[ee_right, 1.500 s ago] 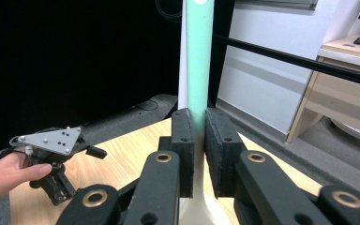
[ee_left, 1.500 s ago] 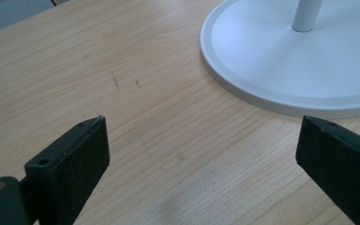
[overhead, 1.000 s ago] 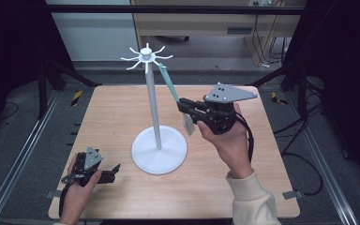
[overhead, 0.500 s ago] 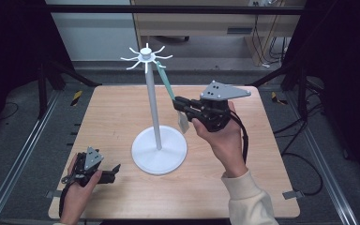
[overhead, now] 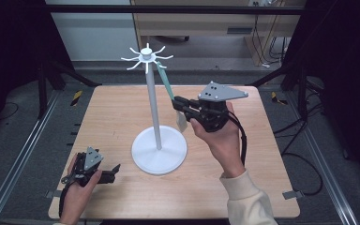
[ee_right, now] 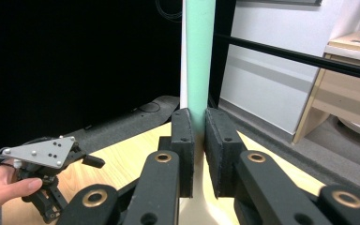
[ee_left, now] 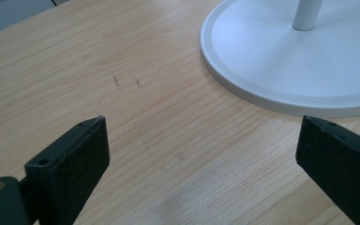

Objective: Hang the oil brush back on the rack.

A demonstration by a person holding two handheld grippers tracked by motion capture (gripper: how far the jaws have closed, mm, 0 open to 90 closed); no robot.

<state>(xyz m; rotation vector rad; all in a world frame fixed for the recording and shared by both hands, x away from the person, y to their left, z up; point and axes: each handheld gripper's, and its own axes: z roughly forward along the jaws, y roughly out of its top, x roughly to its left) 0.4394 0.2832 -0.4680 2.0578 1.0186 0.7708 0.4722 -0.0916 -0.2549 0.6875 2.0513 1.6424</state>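
A white stand (overhead: 153,103) rises from a round base (overhead: 159,150) at the table's middle, with a ring of hooks (overhead: 146,57) on top. A thin teal strip (overhead: 165,82) slants down from near the hooks to my right gripper (overhead: 177,102), which is shut on it right of the pole. A pale end piece (overhead: 182,122) hangs below the jaws. In the right gripper view the teal strip (ee_right: 200,51) stands up from my right gripper (ee_right: 199,122). My left gripper (overhead: 114,172) rests open on the table at the front left; in its own view the left gripper (ee_left: 199,126) holds nothing, with the base (ee_left: 281,61) ahead.
The wooden table (overhead: 103,117) sits inside a dark metal frame with rails (overhead: 18,154) along both sides. A desk (overhead: 206,23) and cables lie beyond the far edge. A black cable (overhead: 241,140) trails from my right gripper along the forearm.
My right gripper has edged slightly left toward the pole, still holding the teal strip. The left gripper has not moved.
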